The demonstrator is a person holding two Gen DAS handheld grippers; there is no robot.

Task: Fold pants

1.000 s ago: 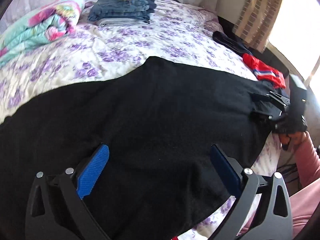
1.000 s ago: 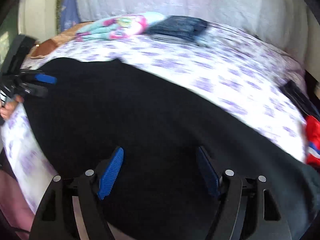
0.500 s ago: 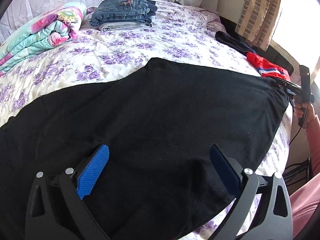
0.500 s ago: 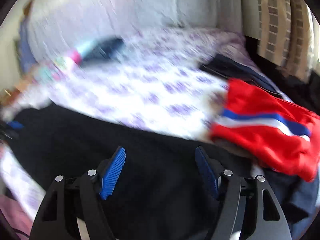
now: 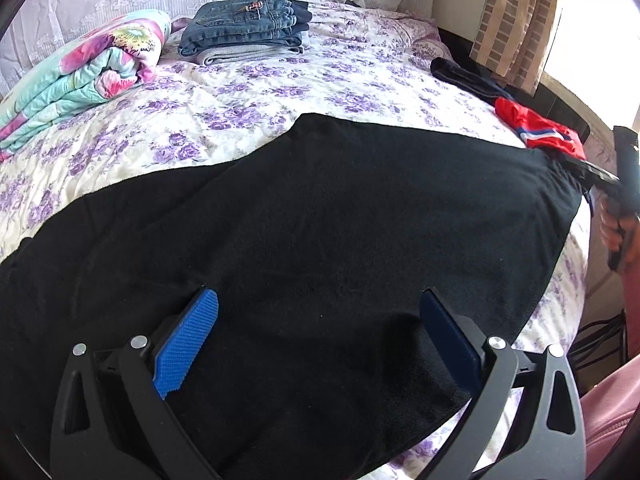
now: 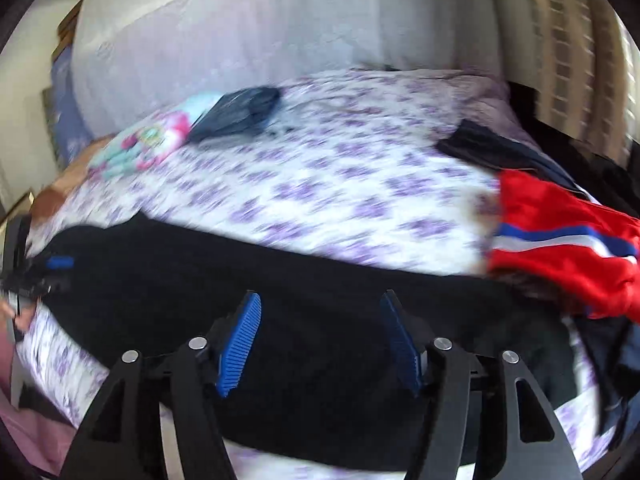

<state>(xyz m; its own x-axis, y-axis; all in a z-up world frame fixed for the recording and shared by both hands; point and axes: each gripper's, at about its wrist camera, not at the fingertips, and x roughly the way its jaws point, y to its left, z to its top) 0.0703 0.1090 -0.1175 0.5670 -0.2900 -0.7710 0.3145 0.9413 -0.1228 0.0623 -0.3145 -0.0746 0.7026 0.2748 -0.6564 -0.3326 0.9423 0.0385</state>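
Black pants (image 5: 320, 232) lie spread flat on the floral bedspread (image 5: 280, 92).
Left gripper (image 5: 316, 320) and right gripper (image 6: 320, 320) hover over them, jaws spread, holding nothing.

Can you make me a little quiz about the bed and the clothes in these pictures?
1. True or false: the black pants lie spread out flat on the flowery bed.
2. What sits on top of the folded pile near the pillows? A) blue jeans B) a hat C) a book
3. Fill in: the left hand-held gripper has its jaws wide ____ above the pants.

Key: 1 true. 2 A. 3 open.
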